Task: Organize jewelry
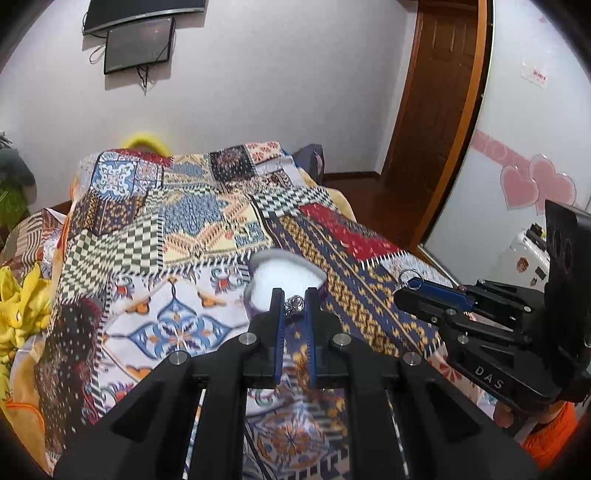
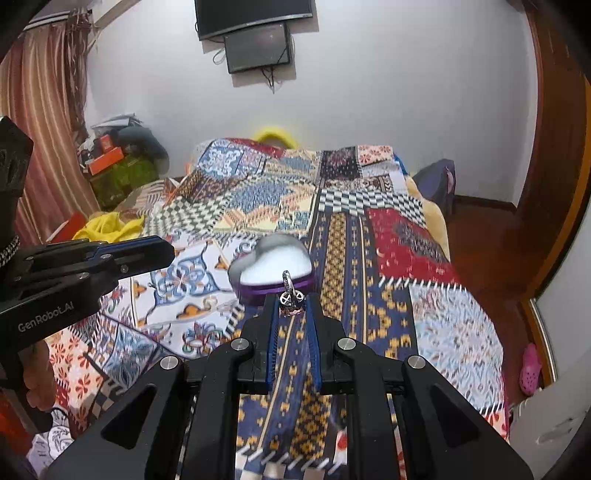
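Bed [image 2: 406, 236] w/ a patchwork quilt [image 1: 177, 229] fills the room's middle; the heart-shaped jewelry box [image 2: 273, 264], purple-sided w/ white lining, sits open on the quilt. From the left wrist view the box [image 1: 284, 277] is at 12 o'clock, just beyond the tips of the left tongs [image 1: 294, 302]. From the right wrist view it's also at 12, just past the right tongs [image 2: 291, 299].

Left tongs: clenched nearly tight, grasping a small silver earring [image 1: 294, 303] at the tips, held over the box's near edge. Right tongs: same, pinched on a silver hoop earring [image 2: 290, 291] w/ a round charm; its hoop sticks up above the tips. In the left view the right tongs [image 1: 408, 284] come in at 3 o'clock, apart from the box.

Around: wall-mounted screens [image 2: 258, 33] at 12, wooden door [image 1: 436, 92] at 1–2, curtain [image 2: 48, 122] at 10, yellow cloth [image 2: 107, 225] at 9, pink slipper [image 2: 530, 367] on the floor at 4. Nothing lies between either tongs & the box.
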The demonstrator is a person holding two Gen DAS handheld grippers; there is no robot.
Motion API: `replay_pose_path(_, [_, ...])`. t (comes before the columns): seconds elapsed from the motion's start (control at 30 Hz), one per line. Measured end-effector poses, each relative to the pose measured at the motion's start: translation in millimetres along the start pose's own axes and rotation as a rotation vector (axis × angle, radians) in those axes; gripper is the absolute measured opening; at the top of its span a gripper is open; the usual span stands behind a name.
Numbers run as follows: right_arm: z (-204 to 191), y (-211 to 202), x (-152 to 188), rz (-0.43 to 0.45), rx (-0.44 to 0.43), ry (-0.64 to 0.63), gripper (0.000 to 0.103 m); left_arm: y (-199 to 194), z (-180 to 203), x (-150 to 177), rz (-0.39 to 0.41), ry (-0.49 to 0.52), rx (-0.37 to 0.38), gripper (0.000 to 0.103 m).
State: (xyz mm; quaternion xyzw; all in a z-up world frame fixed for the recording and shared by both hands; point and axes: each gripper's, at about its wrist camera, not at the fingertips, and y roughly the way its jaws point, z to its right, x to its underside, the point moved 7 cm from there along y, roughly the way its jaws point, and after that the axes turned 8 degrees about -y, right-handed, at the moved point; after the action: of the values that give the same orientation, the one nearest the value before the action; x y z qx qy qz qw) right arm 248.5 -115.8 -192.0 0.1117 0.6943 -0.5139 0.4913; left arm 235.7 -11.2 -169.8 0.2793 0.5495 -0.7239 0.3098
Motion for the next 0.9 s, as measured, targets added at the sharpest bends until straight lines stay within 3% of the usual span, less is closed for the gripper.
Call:
replay_pose_path(0.47, [2.3,29.0,-23.2,0.023,-0.028,0.001,0.013,28.2,-7.1,-31.2,0.029,-0.001,-0.002,0.009])
replay_pose_path(0.9, [9.7,75.2,-18.9,-0.072,-0.065,-0.016,0.013,79.4,-14.0,-25.2,-0.081,-0.002,0.03,0.009])
